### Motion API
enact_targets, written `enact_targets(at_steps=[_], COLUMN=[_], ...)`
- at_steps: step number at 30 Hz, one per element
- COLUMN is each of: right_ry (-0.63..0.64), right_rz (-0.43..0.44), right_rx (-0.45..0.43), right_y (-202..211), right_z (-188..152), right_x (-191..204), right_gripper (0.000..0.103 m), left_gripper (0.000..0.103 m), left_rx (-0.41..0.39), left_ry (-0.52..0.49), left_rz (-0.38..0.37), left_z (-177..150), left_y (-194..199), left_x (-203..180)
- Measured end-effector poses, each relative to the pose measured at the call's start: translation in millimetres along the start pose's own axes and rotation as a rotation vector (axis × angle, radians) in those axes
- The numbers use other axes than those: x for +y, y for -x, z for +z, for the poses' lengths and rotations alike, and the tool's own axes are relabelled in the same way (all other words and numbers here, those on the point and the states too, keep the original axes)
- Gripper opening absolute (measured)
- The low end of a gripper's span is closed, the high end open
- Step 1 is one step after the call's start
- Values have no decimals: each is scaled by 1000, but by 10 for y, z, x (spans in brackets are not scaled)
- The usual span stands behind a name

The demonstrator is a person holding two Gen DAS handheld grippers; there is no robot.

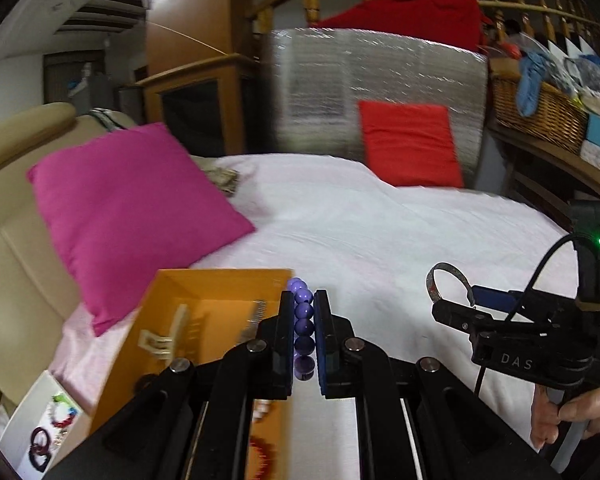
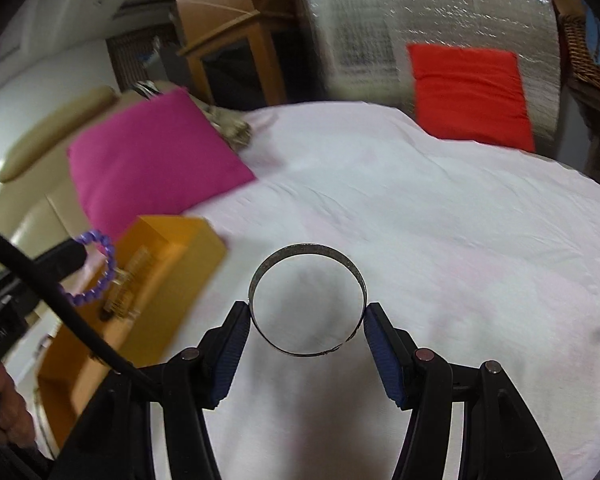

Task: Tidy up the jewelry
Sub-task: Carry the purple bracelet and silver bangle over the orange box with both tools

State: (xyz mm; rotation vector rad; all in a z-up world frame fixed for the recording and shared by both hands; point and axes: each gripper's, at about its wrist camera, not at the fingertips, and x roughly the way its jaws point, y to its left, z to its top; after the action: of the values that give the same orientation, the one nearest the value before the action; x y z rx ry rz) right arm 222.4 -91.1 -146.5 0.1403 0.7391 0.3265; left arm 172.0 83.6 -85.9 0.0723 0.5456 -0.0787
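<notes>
Left gripper point(image 1: 304, 304) is clamping a purple bead bracelet point(image 1: 303, 320) between its pads, holding it just beside the right edge of the orange box point(image 1: 220, 280). The box is sitting on the white sheet point(image 1: 380, 232), holding a cream hair clip point(image 1: 168, 336) and a comb point(image 1: 252, 316); red beads point(image 1: 262, 456) are showing at its lower end. Right gripper point(image 2: 307, 312) is gripping a metal bangle point(image 2: 307, 256) by its two sides, lifted over the sheet, right of the box. A pink cushion point(image 1: 132, 216) is lying behind the box. A white tray point(image 1: 28, 432) with more bracelets is sitting left of the box.
</notes>
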Motion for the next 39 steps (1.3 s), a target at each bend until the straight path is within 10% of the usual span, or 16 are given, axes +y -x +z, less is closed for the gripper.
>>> enact_targets(at_steps=[16,39], right_ry=[163,300], right_rz=[254,316], right_rx=[-63,139], right_y=[-185,-789], right_z=[33,-465], right_x=[1286,1932], right_gripper=[62,63], left_gripper=[9,10], left_rx=[70,226], left_ry=[153,213], left_rz=[328,358], left_z=[-565,-898], left_y=[314,33], left_x=[1114,1339])
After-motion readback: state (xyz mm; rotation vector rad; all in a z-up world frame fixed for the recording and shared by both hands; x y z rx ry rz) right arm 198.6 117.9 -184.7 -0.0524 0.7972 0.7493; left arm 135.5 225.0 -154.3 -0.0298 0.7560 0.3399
